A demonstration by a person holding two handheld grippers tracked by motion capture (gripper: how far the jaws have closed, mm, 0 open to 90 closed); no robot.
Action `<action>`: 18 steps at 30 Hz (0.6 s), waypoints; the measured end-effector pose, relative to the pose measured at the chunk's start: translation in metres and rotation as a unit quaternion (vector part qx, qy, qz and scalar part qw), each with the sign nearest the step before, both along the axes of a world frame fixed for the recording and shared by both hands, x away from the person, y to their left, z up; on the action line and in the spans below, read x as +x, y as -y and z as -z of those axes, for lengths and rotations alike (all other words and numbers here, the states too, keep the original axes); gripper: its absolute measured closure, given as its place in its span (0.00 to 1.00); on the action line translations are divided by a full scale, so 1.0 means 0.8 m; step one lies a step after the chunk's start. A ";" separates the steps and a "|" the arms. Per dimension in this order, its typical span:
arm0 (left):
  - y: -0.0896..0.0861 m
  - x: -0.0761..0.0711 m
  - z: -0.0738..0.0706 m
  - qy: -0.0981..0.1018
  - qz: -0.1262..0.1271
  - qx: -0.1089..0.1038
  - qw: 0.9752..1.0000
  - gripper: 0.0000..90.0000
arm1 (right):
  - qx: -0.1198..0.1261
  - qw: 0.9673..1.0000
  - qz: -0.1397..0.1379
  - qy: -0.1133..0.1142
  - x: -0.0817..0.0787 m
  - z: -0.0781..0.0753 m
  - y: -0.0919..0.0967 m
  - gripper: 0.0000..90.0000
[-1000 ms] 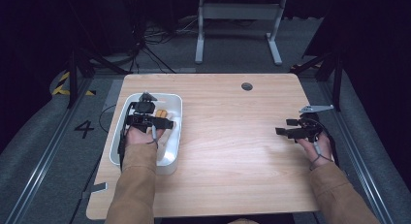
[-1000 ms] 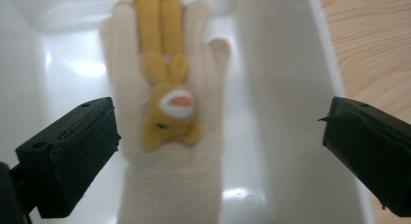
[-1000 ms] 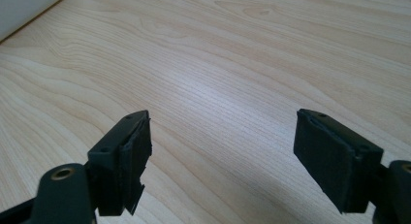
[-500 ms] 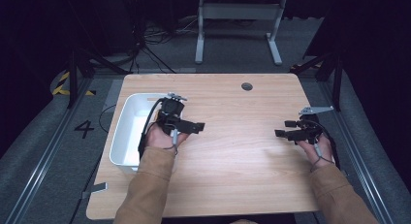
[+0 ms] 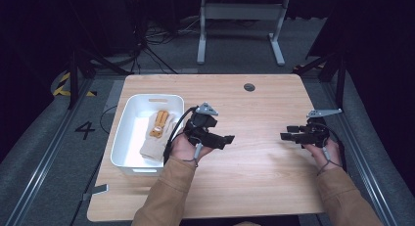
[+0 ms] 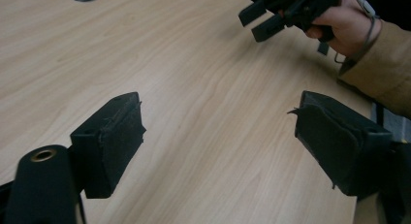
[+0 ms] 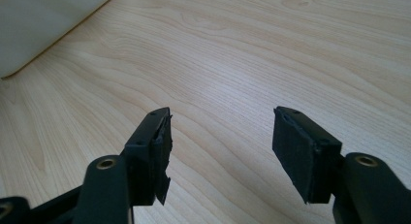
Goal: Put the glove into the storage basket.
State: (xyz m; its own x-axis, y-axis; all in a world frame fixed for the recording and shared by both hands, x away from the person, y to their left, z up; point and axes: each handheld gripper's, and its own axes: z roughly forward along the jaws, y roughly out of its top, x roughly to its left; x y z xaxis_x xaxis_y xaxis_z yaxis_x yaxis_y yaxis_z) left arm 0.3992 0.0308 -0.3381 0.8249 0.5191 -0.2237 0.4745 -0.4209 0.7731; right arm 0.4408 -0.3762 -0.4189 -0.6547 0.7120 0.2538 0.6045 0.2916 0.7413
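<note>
Fingers on both the left gripper [image 5: 226, 139] and right gripper [image 5: 286, 136] just narrowed but stay spread and empty, left one now off the tray [image 5: 128, 119], glove [image 5: 157, 134] dropped inside, so placing looks done.

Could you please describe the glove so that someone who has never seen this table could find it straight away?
Start at the light wooden table and find the white rectangular plastic bin near its left edge. Inside lies a cream knitted glove with orange-brown patches. It is the one soft thing there, lying flat in the bin beside the left gripper.
</note>
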 end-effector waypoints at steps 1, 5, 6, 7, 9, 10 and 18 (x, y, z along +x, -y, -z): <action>-0.001 0.000 0.000 0.003 0.002 -0.006 1.000 0.20 | -0.002 1.000 -0.001 0.002 -0.001 -0.001 -0.001 0.44; 0.003 -0.001 0.004 0.007 0.031 -0.020 0.999 0.22 | -0.023 1.000 -0.008 0.010 -0.004 -0.002 -0.010 0.56; 0.006 -0.003 0.006 0.012 0.039 -0.018 0.999 0.23 | -0.025 1.000 -0.013 0.006 -0.004 -0.003 -0.012 0.60; 0.010 -0.004 0.009 0.011 0.054 -0.013 0.998 0.25 | -0.025 0.999 -0.020 0.004 -0.005 -0.003 -0.013 0.63; 0.017 -0.007 0.013 0.016 0.061 -0.001 0.998 0.31 | -0.020 0.999 -0.031 0.004 -0.005 -0.004 -0.013 0.64; 0.021 -0.007 0.016 0.011 0.065 0.008 0.998 0.32 | -0.018 0.999 -0.031 0.004 -0.005 -0.005 -0.013 0.64; 0.052 -0.005 0.054 -0.002 0.100 0.059 0.993 0.35 | -0.010 1.000 -0.026 0.004 -0.004 -0.002 -0.005 0.61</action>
State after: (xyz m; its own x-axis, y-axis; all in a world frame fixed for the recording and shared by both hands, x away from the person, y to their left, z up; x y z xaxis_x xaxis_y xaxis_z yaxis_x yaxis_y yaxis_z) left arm 0.3952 -0.0107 -0.3812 0.9134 0.3677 -0.1748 0.3755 -0.5947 0.7109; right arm 0.4380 -0.3720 -0.4174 -0.6928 0.6820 0.2344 0.5825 0.3376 0.7394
